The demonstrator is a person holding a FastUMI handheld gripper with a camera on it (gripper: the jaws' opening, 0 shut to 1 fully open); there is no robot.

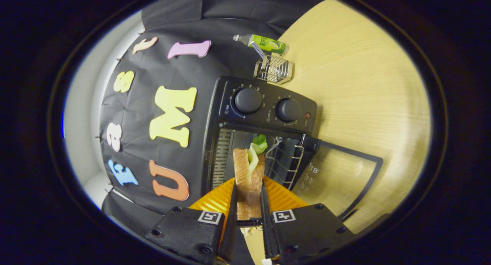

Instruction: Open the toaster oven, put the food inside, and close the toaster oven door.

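Observation:
My gripper [248,188] is shut on a sandwich [248,169] of toasted bread with green lettuce sticking out of its far end. The view is rolled sideways. Just beyond the fingers stands the black toaster oven [268,104] with two round knobs. Its glass door [337,176] hangs fully open, flat toward the wooden table. The sandwich's far end reaches the oven's mouth, beside the wire rack [285,163] inside. The cavity's ribbed wall [224,157] shows on the other side of the sandwich.
A wire mesh holder [273,68] and a green bottle [262,43] lying on its side sit on the wooden table [364,84] past the oven. Black cloth wall backs the oven.

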